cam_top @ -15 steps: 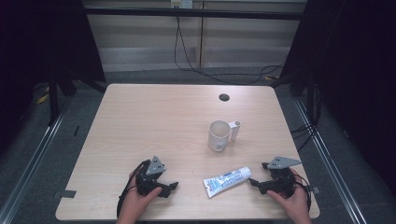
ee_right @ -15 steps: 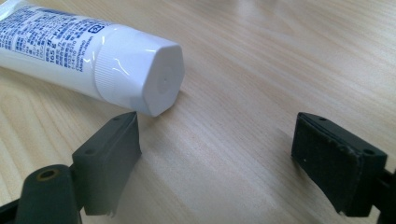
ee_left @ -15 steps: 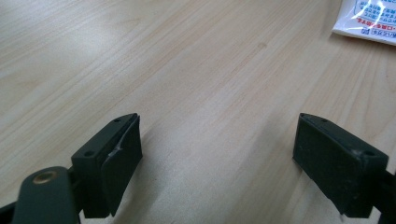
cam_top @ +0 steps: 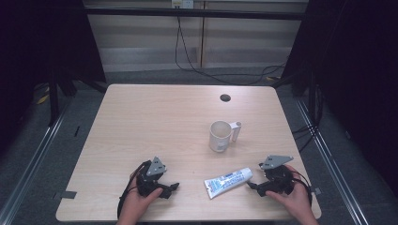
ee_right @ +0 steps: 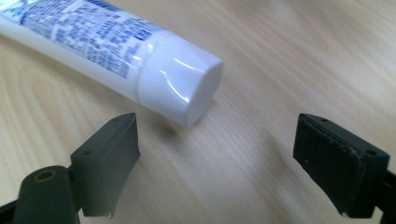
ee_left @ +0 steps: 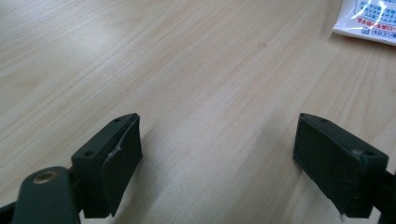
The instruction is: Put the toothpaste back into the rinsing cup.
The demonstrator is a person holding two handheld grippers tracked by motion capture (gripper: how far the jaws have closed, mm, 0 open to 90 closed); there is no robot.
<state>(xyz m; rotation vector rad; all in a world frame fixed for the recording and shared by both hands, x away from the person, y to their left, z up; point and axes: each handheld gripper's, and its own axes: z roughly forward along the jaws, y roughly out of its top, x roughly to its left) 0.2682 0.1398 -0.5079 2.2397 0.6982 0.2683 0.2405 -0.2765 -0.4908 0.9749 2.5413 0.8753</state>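
A white toothpaste tube (cam_top: 228, 181) with blue print lies on the wooden table (cam_top: 155, 122) near the front edge, its white cap (ee_right: 182, 88) pointing right. My right gripper (cam_top: 252, 187) rests on the table just right of the cap, open, jaws wide with only bare wood between them (ee_right: 217, 154). My left gripper (cam_top: 172, 187) sits at the front left, also open and empty (ee_left: 217, 154); the tube's flat crimped end (ee_left: 369, 21) shows at the upper right of the left gripper view. A cream mug (cam_top: 219, 136) with its handle to the right stands behind the tube.
A small dark round grommet (cam_top: 225, 98) is set in the table near its far edge. Cables hang behind the table. A hand holds each gripper at the front edge.
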